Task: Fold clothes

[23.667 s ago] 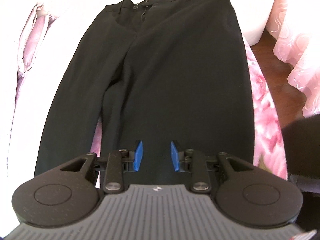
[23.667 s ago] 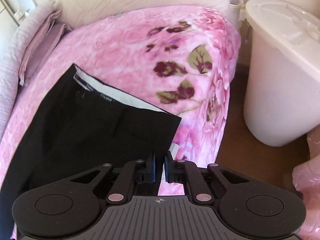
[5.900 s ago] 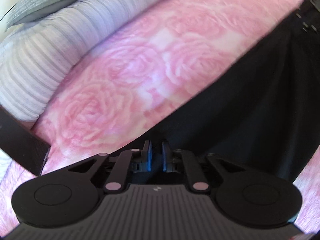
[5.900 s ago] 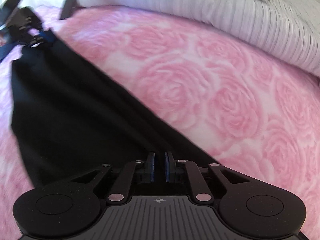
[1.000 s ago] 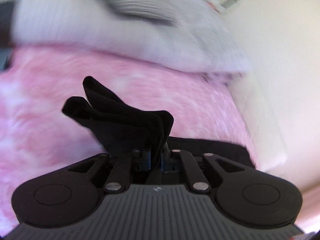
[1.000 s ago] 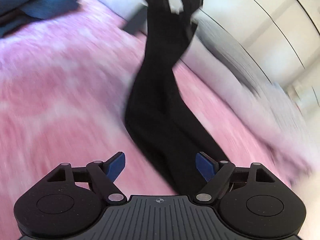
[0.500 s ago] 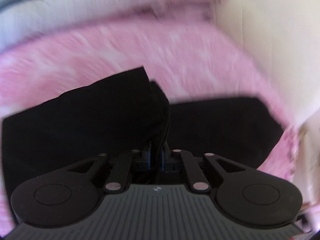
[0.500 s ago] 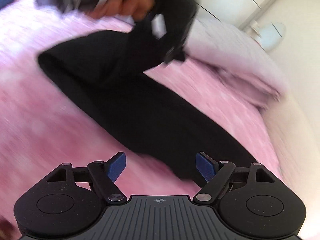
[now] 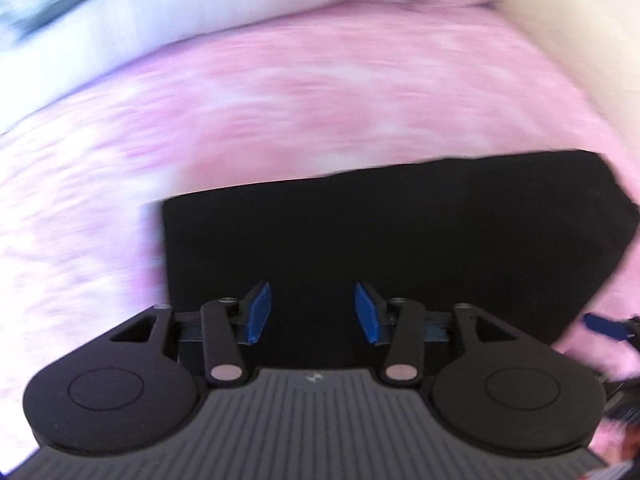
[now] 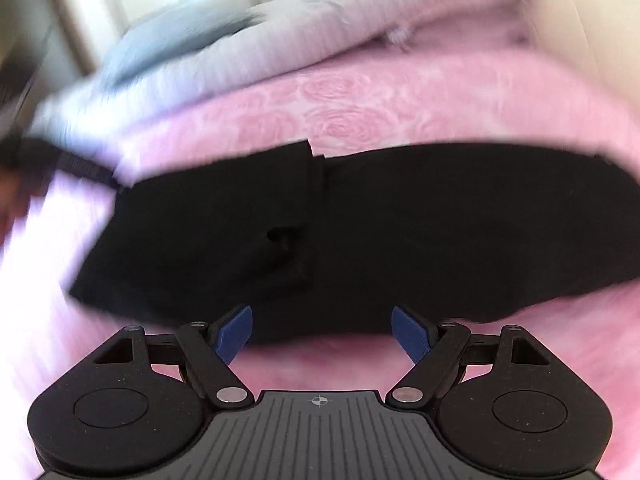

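Note:
The black trousers (image 9: 400, 232) lie folded over on the pink rose blanket (image 9: 280, 112). My left gripper (image 9: 310, 312) hangs just above them; its jaws are opening and its blue pads (image 9: 258, 314) press on nothing. In the right wrist view the trousers (image 10: 440, 232) form a wide dark band, with a folded-over layer on the left whose edge runs down the middle. My right gripper (image 10: 322, 334) stands open over the trousers' near edge, with nothing between its fingers. The right gripper's blue fingertip (image 9: 604, 326) peeks in at the right edge of the left wrist view.
Pale striped bedding (image 10: 280, 32) is piled along the far side of the blanket (image 10: 400, 96). A cream wall or headboard (image 9: 580, 32) rises at the upper right. A dark blurred shape (image 10: 60, 164), likely the other gripper, sits at the left of the right wrist view.
My left gripper has let go of the bunched trouser cloth and opened; the cloth now lies flat. The right gripper swung round to face the trousers' near edge, still open.

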A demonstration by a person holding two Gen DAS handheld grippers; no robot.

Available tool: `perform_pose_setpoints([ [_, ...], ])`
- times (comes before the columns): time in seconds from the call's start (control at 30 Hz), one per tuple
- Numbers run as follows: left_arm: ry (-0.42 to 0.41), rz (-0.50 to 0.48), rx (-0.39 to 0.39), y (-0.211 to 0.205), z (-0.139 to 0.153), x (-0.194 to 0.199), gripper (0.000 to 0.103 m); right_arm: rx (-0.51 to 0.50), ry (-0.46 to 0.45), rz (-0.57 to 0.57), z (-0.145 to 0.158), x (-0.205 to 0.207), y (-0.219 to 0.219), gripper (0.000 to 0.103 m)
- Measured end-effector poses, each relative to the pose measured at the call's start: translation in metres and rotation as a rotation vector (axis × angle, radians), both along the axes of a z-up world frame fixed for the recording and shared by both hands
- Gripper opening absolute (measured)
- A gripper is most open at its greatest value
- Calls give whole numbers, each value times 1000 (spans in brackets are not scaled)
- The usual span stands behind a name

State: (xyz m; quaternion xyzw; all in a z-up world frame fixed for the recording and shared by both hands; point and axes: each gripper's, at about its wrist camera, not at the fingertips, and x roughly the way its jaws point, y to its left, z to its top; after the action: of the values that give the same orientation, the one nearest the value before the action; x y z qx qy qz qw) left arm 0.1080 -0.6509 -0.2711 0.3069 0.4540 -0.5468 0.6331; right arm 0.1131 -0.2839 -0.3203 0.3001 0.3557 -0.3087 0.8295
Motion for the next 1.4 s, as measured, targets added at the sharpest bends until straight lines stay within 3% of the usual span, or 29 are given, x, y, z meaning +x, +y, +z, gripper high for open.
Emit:
perform_pose_setpoints([
  [0.07, -3, 41, 20, 4, -9, 26, 41, 103, -85, -91, -3, 12, -16, 80],
  [0.17, 32, 55, 31, 8, -27, 51, 41, 162, -123, -182, -8, 35, -32, 80],
  [0.33, 204, 72, 24, 3, -63, 73, 42, 142, -82, -223, -23, 63, -40, 80],
  [0.37, 215, 73, 21, 3, -64, 76, 42, 130, -54, -224, -29, 64, -38, 70],
  [0.4, 227, 71, 17, 2, -65, 78, 43, 116, -21, -227, -33, 65, -37, 43],
  [0.47, 254, 56, 14, 5, -63, 83, 43, 71, 52, -238, -32, 59, -37, 22],
  [0.67, 278, -30, 14, 0, -62, 98, 43, -103, 210, -116, -26, 63, -19, 23],
  [0.73, 214, -135, -6, 1, -52, 99, 42, -202, 258, -58, -15, 71, 4, 29],
  [0.77, 182, -187, -16, 1, -47, 99, 43, -248, 272, -25, -10, 75, 17, 38],
  [0.8, 150, -239, -26, 1, -42, 99, 43, -292, 283, 16, -5, 80, 32, 58],
  [0.87, 10, -410, -58, 9, -33, 94, 43, -364, 288, 135, -2, 93, 70, 80],
  [1.0, -359, -791, -135, 41, -35, 78, 43, -419, 239, 398, -8, 130, 146, 81],
  [1.07, -485, -929, -160, 57, -42, 75, 43, -494, 242, 501, -16, 151, 183, 81],
  [1.2, -533, -993, -175, 69, -53, 82, 45, -691, 323, 661, -53, 203, 233, 81],
  [1.27, -573, -1031, -200, 77, -58, 85, 48, -852, 437, 742, -85, 226, 246, 81],
  [1.33, -645, -1096, -246, 88, -66, 84, 66, -947, 508, 775, -108, 235, 249, 81],
  [1.4, -718, -1168, -293, 97, -76, 80, 70, -964, 474, 760, -113, 233, 240, 79],
])
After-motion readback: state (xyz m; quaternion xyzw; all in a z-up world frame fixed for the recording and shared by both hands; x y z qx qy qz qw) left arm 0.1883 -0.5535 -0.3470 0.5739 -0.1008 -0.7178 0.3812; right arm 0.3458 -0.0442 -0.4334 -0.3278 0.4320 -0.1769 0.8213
